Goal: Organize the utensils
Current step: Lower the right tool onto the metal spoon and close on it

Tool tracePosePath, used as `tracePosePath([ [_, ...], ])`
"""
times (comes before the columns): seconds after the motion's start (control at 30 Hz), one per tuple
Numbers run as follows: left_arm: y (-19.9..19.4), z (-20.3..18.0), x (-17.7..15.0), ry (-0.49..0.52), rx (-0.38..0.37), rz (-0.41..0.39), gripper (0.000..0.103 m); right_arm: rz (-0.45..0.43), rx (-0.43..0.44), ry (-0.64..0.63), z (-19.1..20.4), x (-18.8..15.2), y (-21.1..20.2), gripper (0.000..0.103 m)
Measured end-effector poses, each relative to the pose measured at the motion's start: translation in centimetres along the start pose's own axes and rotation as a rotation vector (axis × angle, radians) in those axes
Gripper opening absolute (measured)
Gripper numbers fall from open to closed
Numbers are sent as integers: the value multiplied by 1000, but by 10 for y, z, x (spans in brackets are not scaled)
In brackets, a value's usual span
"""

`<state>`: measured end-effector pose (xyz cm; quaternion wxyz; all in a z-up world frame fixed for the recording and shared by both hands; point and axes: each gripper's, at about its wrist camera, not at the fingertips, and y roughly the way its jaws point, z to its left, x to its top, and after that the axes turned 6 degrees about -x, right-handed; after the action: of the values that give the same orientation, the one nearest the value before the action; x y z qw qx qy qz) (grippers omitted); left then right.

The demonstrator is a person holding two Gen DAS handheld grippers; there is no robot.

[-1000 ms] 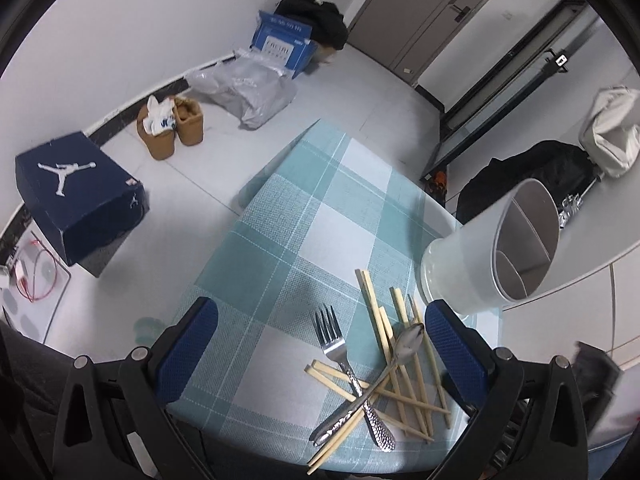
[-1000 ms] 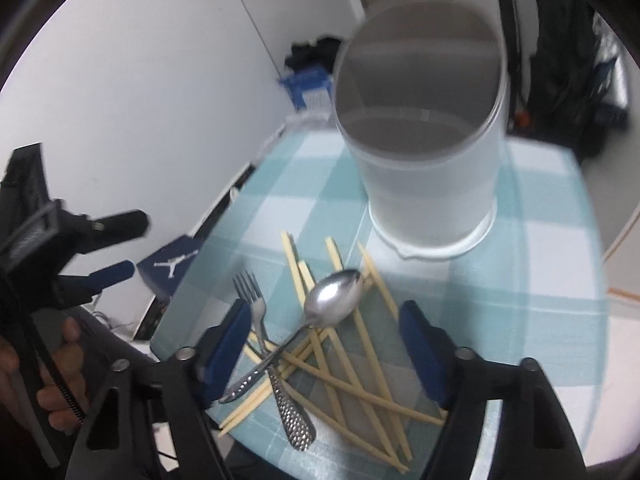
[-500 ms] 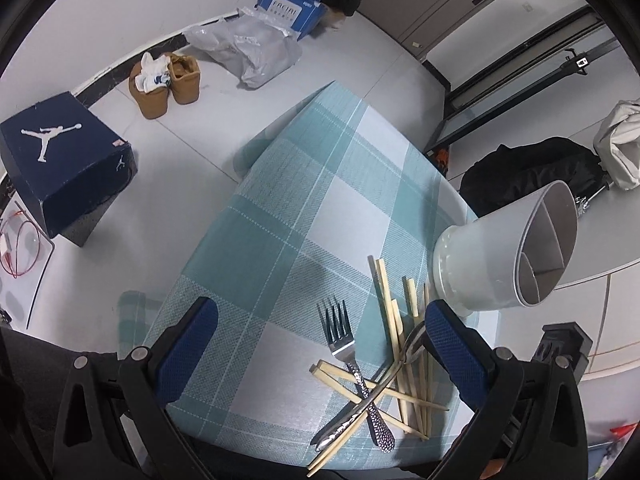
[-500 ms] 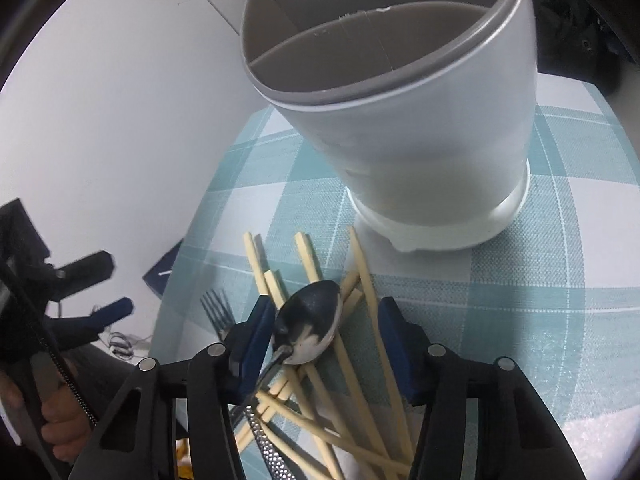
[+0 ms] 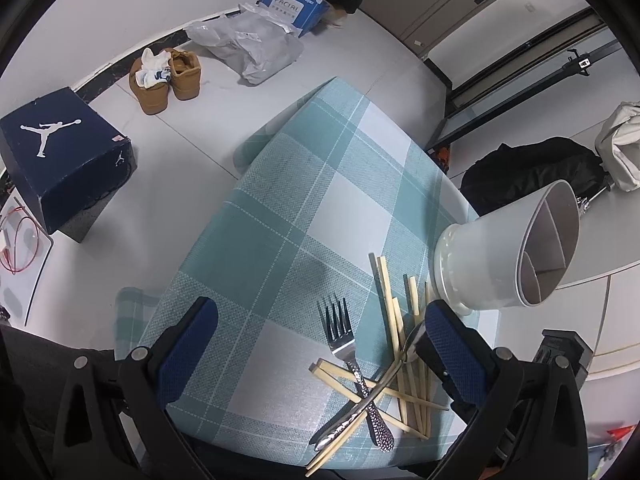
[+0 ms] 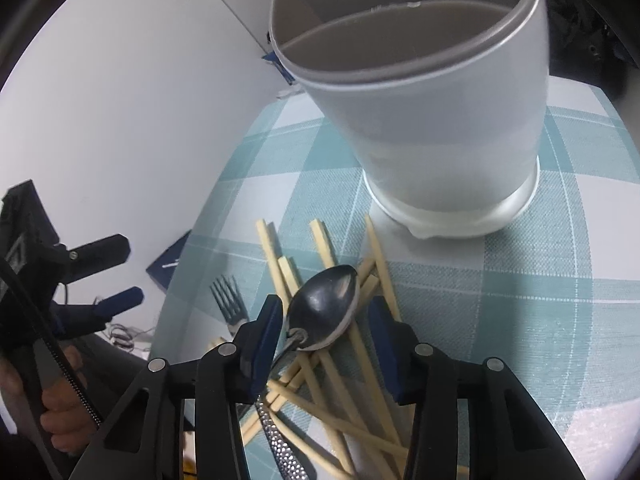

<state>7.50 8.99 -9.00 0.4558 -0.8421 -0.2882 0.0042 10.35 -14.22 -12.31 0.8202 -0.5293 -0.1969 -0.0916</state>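
A white divided utensil holder [image 6: 432,120] stands on the checked table [image 6: 560,280], also in the left wrist view [image 5: 504,256]. A metal spoon [image 6: 324,304], a fork [image 5: 340,332] and several wooden chopsticks [image 5: 404,352] lie crossed in a pile before it. My right gripper [image 6: 324,320] is low over the pile, its blue pads on either side of the spoon bowl with small gaps; the jaws are partly closed. My left gripper [image 5: 316,344] is open and empty, above the table's near edge, left of the pile.
The table [image 5: 304,216] is small; its edges fall away on all sides. On the floor are a dark shoe box [image 5: 60,160], brown shoes [image 5: 168,76], a plastic bag [image 5: 252,44] and a black bag [image 5: 532,168].
My right gripper has dropped and moved in on the spoon, its jaws narrowing around the bowl. My left gripper has risen and pulled back a little, staying open.
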Motion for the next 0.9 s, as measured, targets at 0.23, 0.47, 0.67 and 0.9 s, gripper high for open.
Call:
tracePosePath([
  [0.23, 0, 0, -2, 16, 21, -11, 102, 15, 26, 50, -8, 6, 8, 23],
  [0.47, 3, 3, -4, 15, 34, -6, 102, 6, 45, 107, -21, 6, 11, 6],
  [0.67, 8, 2, -8, 25, 9, 14, 100, -51, 36, 80, -13, 7, -2, 3],
  [0.9, 18, 3, -11, 29, -14, 59, 89, -189, 2, -5, 3, 9, -39, 2],
])
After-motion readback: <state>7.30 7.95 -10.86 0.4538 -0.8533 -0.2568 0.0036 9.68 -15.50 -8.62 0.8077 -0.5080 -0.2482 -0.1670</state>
